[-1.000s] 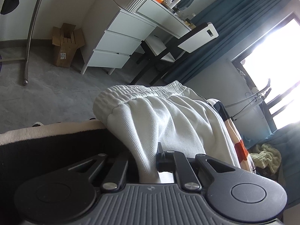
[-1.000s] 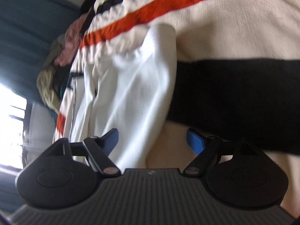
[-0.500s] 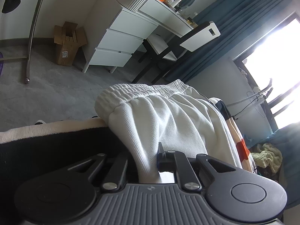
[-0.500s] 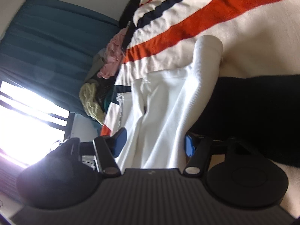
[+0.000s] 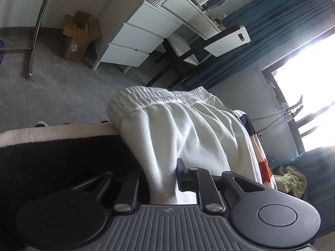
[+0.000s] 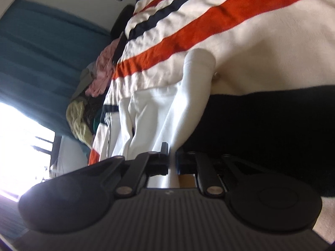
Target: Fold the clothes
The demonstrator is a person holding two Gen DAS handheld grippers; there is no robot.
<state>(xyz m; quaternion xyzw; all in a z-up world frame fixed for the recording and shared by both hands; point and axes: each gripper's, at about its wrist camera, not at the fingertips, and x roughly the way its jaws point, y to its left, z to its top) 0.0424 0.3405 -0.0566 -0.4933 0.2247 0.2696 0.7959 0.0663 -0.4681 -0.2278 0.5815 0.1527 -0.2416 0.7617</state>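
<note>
White sweatpants (image 5: 188, 129) lie on a striped blanket (image 6: 240, 33) with cream, orange, navy and black bands. Their elastic waistband (image 5: 150, 98) is at the bed's edge in the left wrist view. My left gripper (image 5: 161, 179) is shut on a fold of the pants near the waist. In the right wrist view the pants' leg (image 6: 167, 108) runs away from me to its cuff (image 6: 201, 58). My right gripper (image 6: 172, 163) is shut on the pants' fabric, with the jaws nearly together.
A white desk with drawers (image 5: 146, 31), a chair (image 5: 222, 41) and a cardboard box (image 5: 77, 35) stand on the grey floor beyond the bed. A pile of other clothes (image 6: 96, 83) lies at the bed's far end by teal curtains (image 6: 41, 62) and a bright window.
My right gripper was open around the pants' leg and has closed on the fabric. My left gripper keeps its hold and has shifted slightly.
</note>
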